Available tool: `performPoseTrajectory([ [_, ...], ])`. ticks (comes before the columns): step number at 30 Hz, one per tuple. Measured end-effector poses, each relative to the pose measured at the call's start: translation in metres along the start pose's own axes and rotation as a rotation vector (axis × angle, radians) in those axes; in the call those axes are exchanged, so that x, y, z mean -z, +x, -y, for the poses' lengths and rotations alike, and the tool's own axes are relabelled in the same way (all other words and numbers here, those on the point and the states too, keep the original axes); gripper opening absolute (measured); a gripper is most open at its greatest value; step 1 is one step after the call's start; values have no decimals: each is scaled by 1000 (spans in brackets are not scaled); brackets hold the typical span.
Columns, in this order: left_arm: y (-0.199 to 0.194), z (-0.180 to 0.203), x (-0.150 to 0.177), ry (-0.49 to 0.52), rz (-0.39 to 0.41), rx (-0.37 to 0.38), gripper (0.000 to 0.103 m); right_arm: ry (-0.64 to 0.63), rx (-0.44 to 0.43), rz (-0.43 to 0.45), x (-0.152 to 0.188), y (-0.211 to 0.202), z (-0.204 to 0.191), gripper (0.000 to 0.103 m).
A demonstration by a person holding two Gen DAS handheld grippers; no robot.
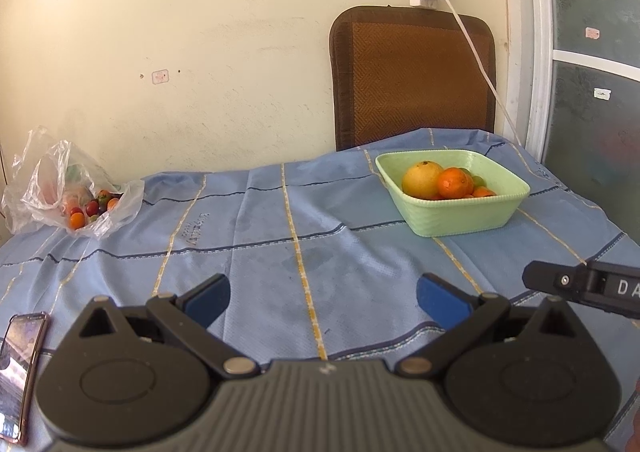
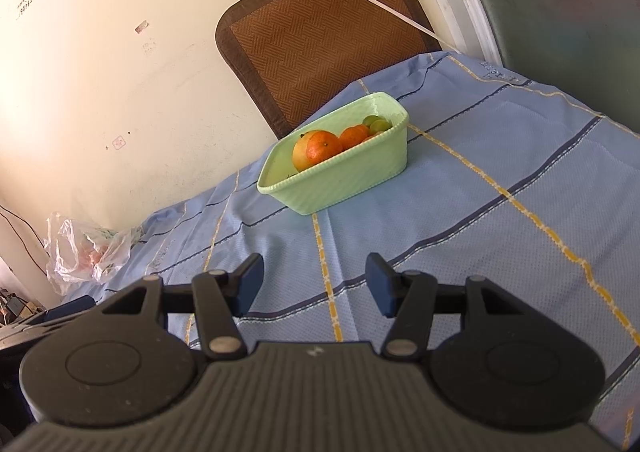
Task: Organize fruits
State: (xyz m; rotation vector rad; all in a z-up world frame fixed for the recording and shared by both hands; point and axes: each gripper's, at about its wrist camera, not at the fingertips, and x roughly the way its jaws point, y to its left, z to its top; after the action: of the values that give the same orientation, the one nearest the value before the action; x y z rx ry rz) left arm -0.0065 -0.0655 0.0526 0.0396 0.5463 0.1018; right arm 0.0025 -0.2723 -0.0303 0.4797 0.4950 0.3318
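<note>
Hovering over the cloth [image 1: 280,220], both grippers empty.
Left gripper [image 1: 323,297] spread wide, right gripper [image 2: 315,284] partly open, nothing between either pair of fingers. Oranges and grapes lie in the green basket [image 1: 460,218] near the chair [image 1: 412,76]; small fruits [image 1: 90,208] sit in the bag [image 1: 36,188] well apart, far left.

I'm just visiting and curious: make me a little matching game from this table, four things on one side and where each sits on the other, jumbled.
Things:
1. green basket
2. plastic bag
3. phone
4. woven mat

Places:
A. leaning against the wall
B. far left of the cloth, small fruits spilling out
C. near left edge, lying flat
D. far right of the cloth, oranges inside

Pairs: 1-D, 2-B, 3-C, 4-A
</note>
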Motion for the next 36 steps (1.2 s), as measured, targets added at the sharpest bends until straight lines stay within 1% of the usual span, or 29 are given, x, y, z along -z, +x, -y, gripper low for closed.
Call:
performPoseTrajectory([
  [36,-1,0,3,-2,1,7,103,-6,1,1,1,1,-2,59],
])
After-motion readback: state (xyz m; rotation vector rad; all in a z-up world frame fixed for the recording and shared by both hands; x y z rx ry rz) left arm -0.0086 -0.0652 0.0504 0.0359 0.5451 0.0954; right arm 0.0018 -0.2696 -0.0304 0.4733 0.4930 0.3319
